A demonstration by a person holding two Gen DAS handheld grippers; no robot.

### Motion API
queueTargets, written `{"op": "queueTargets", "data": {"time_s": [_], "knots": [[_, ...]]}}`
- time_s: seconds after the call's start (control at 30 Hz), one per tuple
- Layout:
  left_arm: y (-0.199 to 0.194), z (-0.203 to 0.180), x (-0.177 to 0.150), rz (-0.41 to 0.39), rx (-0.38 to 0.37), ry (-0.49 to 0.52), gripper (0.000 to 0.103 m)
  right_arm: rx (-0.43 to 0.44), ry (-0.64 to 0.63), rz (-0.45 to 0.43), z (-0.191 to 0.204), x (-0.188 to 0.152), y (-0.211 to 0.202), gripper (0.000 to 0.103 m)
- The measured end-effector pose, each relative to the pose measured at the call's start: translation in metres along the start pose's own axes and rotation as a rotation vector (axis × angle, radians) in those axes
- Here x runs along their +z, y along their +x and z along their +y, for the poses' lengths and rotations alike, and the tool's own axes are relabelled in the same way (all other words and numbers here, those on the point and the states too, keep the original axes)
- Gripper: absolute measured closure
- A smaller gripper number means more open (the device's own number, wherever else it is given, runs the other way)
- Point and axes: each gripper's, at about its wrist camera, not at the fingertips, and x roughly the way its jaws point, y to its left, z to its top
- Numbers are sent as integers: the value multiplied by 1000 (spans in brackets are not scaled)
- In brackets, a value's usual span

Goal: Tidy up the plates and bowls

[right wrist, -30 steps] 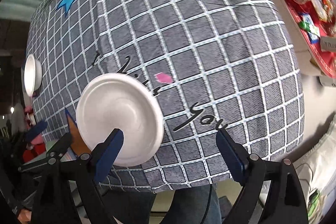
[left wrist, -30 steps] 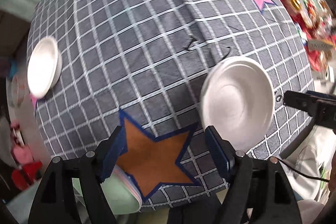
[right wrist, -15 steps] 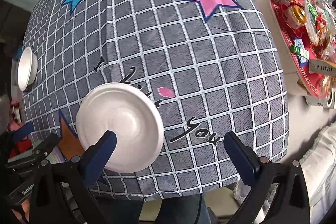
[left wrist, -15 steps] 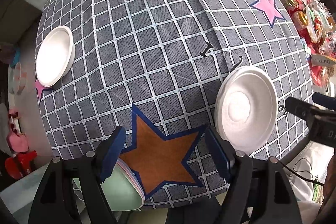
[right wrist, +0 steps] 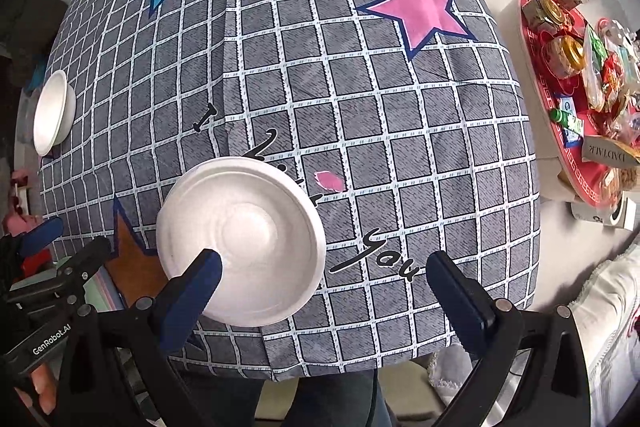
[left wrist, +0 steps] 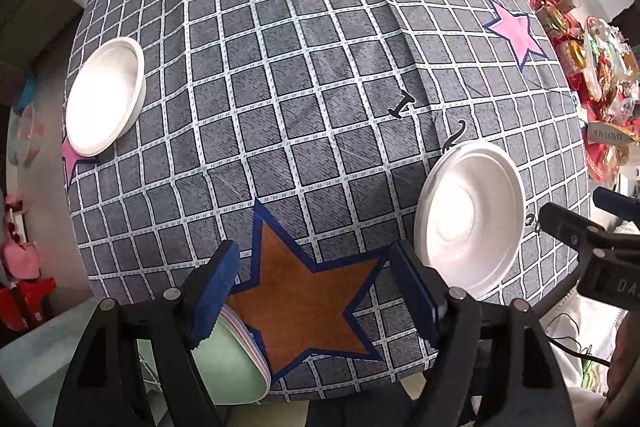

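white plate on the checked cloth, both my tongs hanging empty above it

the white plate lies flat near the worktop's front edge, beside the orange star. a white bowl sits well apart at the far left edge. my right tongs gape wide with nothing between the pads; my left tongs hang parted over the star, gripping nothing. stacked pastel bowls show below the front edge.

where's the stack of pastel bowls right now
In the left wrist view, the stack of pastel bowls sits at the table's near edge, beside the orange star and partly behind the left gripper's left finger.
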Motion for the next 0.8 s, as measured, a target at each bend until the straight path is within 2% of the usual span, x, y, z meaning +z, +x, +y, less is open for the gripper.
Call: {"op": "queueTargets", "data": {"time_s": [0.43,0.63,0.8], "knots": [[-1,38,3,-23,-27,-87,23,-30,-73,9,33,9,-2,0],[-8,84,15,-48,-55,-180,23,-47,-108,26,59,19,1,0],[-16,146,34,-88,-43,-267,23,-51,-188,33,103,34,2,0]]}}
